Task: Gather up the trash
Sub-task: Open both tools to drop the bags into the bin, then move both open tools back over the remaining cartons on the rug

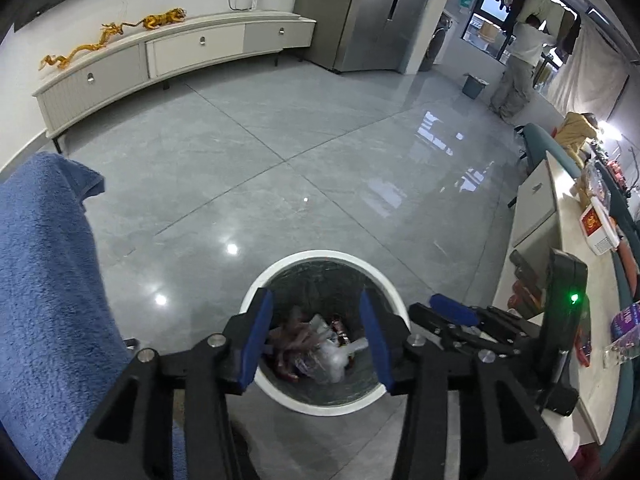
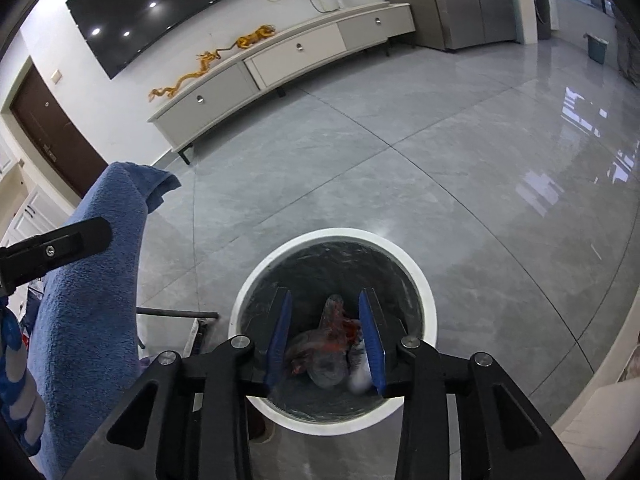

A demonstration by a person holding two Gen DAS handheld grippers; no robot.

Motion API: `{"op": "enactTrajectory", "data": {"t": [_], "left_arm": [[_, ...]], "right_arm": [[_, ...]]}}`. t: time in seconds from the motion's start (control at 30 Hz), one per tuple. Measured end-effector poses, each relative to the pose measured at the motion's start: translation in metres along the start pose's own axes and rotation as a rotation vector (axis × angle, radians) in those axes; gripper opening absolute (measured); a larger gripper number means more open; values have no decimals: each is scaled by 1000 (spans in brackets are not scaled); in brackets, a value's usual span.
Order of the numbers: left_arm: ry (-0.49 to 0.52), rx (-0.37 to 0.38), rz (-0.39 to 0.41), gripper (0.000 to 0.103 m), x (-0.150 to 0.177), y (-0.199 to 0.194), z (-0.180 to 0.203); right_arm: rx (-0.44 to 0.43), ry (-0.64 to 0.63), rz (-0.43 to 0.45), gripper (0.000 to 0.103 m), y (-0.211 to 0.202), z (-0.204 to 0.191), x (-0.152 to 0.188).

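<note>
Only the left wrist view catches the cluttered surface and a person far off. Both the left gripper and right gripper hang over the white bin, jaws parted and empty; the trash lies inside.

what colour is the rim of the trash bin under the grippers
White, around a dark grey liner; the trash bin rim shows best in the right wrist view.
</note>
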State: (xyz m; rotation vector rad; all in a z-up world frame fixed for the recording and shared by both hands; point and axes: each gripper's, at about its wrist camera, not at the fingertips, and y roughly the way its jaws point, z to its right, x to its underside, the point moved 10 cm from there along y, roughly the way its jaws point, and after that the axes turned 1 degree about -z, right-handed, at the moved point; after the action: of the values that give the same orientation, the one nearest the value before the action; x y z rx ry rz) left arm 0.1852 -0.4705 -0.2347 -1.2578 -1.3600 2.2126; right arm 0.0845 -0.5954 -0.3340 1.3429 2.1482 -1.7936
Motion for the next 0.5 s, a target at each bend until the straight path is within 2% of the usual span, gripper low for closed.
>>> {"op": "enactTrajectory", "data": {"t": [0.13, 0.23, 0.37, 0.5], "left_arm": [[4, -86, 30, 44, 7, -16, -15], [-5, -183, 85, 44, 15, -48, -34], [-23, -310, 162, 44, 25, -90, -59], [-51, -397, 219, 44, 39, -131, -78]], "right_arm": [[6, 16, -1, 44, -5, -2, 3], [-2, 0, 10, 47, -12, -10, 3], [-29, -48, 30, 49, -28, -35, 2], [-82, -108, 61, 52, -48, -72, 1]]}}
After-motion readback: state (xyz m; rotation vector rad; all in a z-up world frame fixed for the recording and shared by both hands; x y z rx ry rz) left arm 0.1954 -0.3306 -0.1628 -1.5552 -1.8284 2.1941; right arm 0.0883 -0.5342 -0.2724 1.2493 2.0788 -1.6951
